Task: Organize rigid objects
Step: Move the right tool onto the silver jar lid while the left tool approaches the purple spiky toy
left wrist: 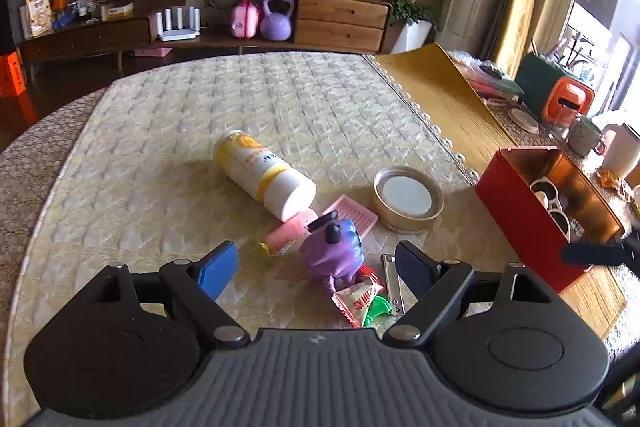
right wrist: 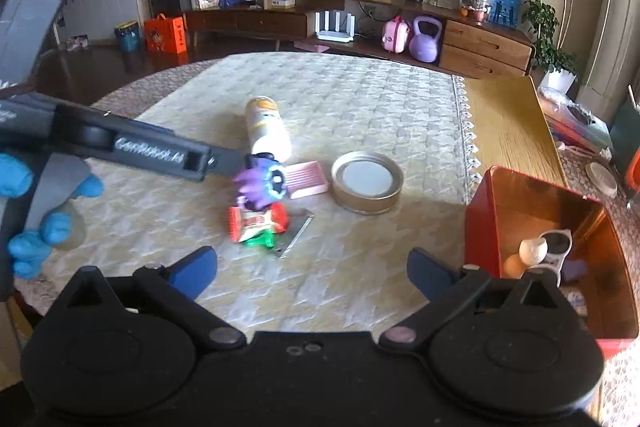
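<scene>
the left claw has its two blue fingers wide apart and holds nothing. the purple toy sits right between those fingers, a little ahead of them, on the worktop with the pale bumpy cloth. the toy stands more or less up, with a snack packet and a metal clipper lying by its feet and a pink comb just behind it. a white and yellow bottle lies on its side past the toy, its long way running from far left to near right, with its flat end touching the pink things. a round gold lid rests to the right of the pile. the red box stands off to the right, well apart from the toy, and already has white sunglasses and a few small things in it (one looks like an egg, but it is hard to tell). the right claw is also wide apart and empty, and it hangs close to the red box. the left claw is the nearer one to the toy, so it looks ready to close on it, and the toy would then need to go right to reach the box.
</scene>
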